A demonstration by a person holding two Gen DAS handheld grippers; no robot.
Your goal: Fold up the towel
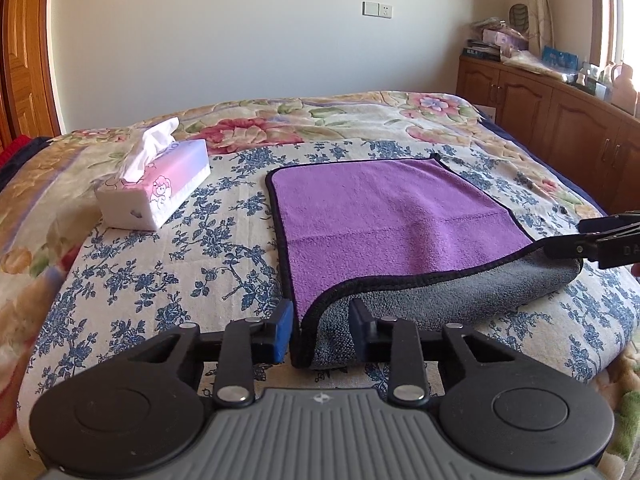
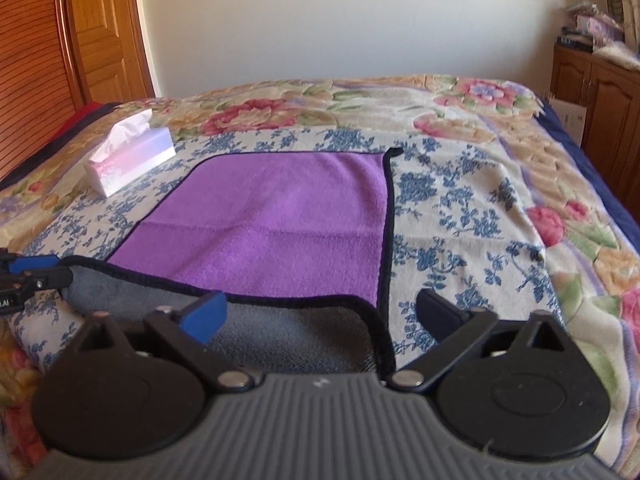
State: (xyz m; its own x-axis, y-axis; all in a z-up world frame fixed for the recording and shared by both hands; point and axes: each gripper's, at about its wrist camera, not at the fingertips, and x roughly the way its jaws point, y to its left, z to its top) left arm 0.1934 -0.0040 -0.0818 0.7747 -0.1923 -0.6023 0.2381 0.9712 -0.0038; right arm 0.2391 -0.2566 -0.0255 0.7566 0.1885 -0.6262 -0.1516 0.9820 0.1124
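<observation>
Left view: left gripper (image 1: 320, 330) is spread around the near-left corner of the purple microfibre towel with grey underside and black piping (image 1: 384, 216), not yet clenched. Towel lies on the floral-quilted bed (image 1: 160, 280), its near edge turned up grey. Soft, light and limp, so pinch the piped corners. White-pink tissue box (image 1: 156, 188) sits far left.

Right view: right gripper (image 2: 324, 316) is wide, straddling the near-right corner. Long axis looks near-to-far.
</observation>
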